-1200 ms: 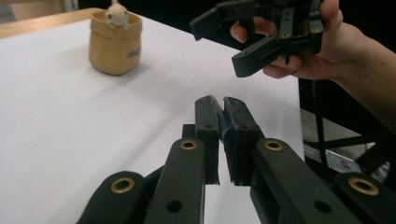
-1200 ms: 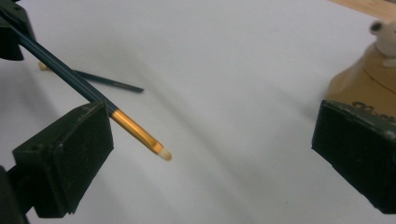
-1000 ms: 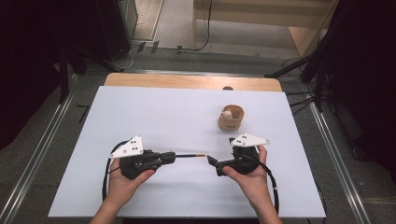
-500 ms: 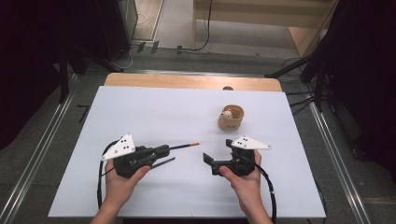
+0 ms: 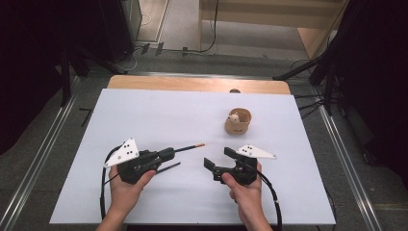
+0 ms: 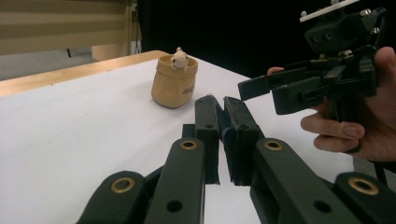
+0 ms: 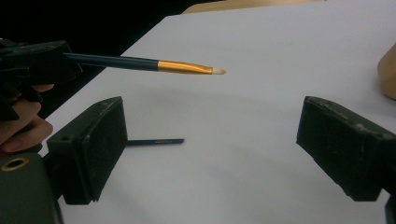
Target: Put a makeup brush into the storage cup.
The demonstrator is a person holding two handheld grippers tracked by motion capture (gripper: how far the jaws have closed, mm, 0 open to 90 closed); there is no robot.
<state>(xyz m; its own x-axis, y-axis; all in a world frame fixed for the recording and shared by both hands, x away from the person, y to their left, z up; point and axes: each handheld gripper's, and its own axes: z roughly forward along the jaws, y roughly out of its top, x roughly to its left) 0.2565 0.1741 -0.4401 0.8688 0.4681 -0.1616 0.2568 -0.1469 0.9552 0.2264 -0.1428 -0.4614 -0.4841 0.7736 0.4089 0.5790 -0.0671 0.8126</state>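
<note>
A thin brush (image 5: 185, 148) with a dark handle, gold ferrule and pale tip (image 7: 187, 67) sticks out of my left gripper (image 5: 166, 154), which is shut on its handle and holds it just above the white sheet. The tip points right, toward my right gripper (image 5: 219, 159). In the left gripper view the two black jaws (image 6: 222, 114) stand pressed together. My right gripper (image 7: 212, 137) is open with nothing between its fingers, a short gap from the brush tip. Its jaws have just been closing a little. It also appears in the left gripper view (image 6: 266, 91).
A small tan pouch (image 5: 237, 121) with a little white figure in it (image 6: 179, 58) stands on the sheet beyond the right gripper. A thin dark line (image 7: 155, 141) lies on the sheet under the brush; shadow or stick, I cannot tell. The white sheet (image 5: 159, 115) covers a wooden table.
A second ago the brush spanned between both grippers. The right gripper has let go and drawn back a little; the left now holds the brush alone, tip raised.
</note>
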